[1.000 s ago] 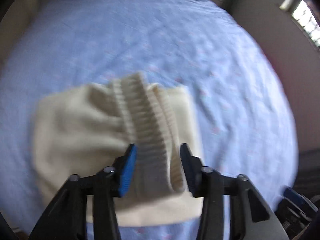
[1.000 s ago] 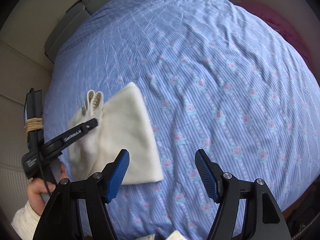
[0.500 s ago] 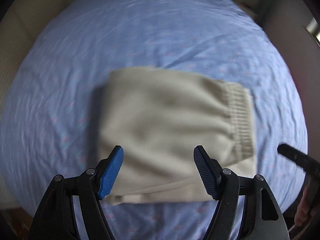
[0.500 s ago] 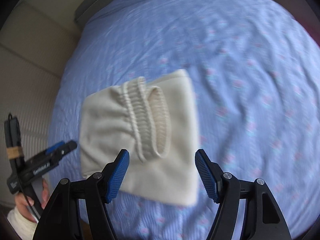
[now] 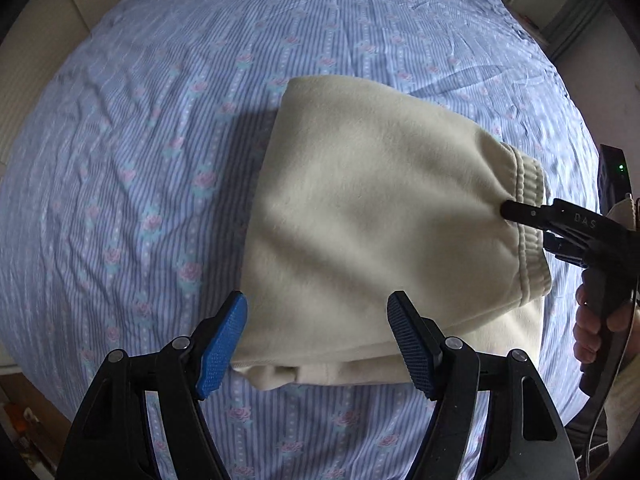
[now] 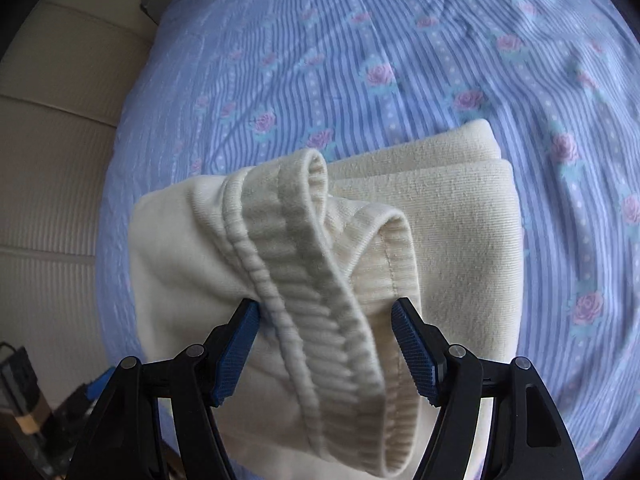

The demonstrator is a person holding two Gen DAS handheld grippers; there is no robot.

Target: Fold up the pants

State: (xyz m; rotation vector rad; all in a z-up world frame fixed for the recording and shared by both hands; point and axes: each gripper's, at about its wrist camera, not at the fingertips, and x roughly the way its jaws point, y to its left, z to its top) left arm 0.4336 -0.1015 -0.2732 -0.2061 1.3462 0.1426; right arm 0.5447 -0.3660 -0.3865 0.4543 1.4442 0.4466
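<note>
Cream pants (image 5: 372, 216) lie folded in a thick bundle on the bed. My left gripper (image 5: 318, 344) is open and empty, its blue pads just above the bundle's near edge. My right gripper (image 6: 326, 344) is open, with the ribbed waistband (image 6: 304, 264) lying between its pads. In the left wrist view the right gripper's fingertips (image 5: 516, 210) touch the waistband (image 5: 528, 216) at the bundle's right end. The folded legs (image 6: 452, 216) sit beneath the waistband.
A blue striped bedsheet with pink roses (image 5: 160, 160) covers the bed. A beige padded headboard (image 6: 48, 184) rises at the left in the right wrist view. A wall and a door frame (image 5: 568, 12) lie past the bed's far corner.
My left gripper let go of the waistband, opened and drew back to the bundle's side. My right gripper moved in over the waistband, which now lies between its open pads.
</note>
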